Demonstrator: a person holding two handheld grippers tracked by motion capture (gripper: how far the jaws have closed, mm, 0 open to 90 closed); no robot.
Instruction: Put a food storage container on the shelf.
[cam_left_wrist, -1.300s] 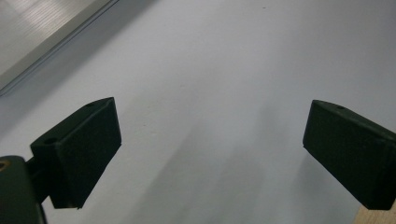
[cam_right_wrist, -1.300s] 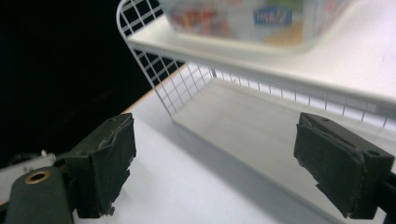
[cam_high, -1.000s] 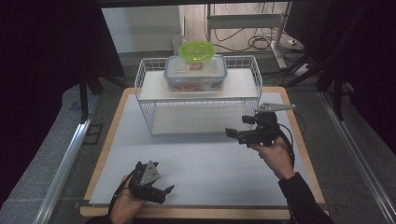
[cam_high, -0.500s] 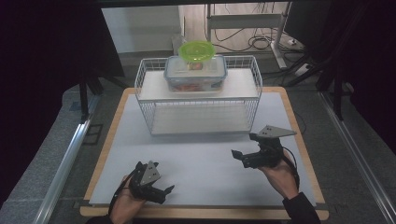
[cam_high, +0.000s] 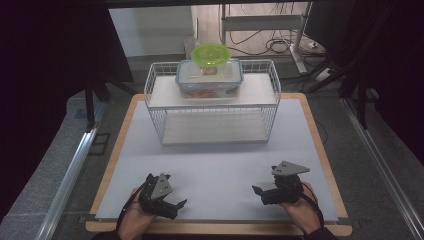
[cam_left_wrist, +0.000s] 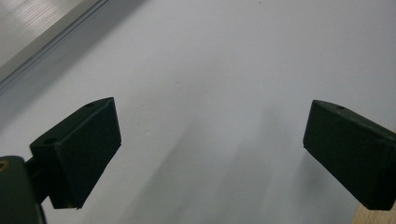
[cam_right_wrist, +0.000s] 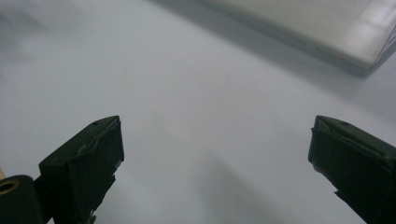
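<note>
A: The left gripper (cam_high: 176, 204) has its jaws spread wide with only the pale grey mat between them, and the right gripper (cam_high: 259, 192) stands the same, its jaws having just been opening on nothing.

B: Both hang low over the near edge of the worktop (cam_high: 320, 150), well in front of the white wire shelf rack (cam_high: 215, 117).

A: The thing nearest to hand is the clear plastic food container with a snap-lock lid (cam_high: 209, 80). It sits on top of that rack, toward its left, with a lime-green round bowl (cam_high: 211, 54) perched on its lid.

B: It looks a rigid box, smooth-walled and likely slippery. Something reddish shows inside, so it probably carries some weight.

A: The bowl seems light and loose; it could slide off if the box tips. It likely wants lifting away first, by its rim.

B: Then the box is best taken at its two short ends, under the lid's lip, one gripper each side, kept level.
</note>
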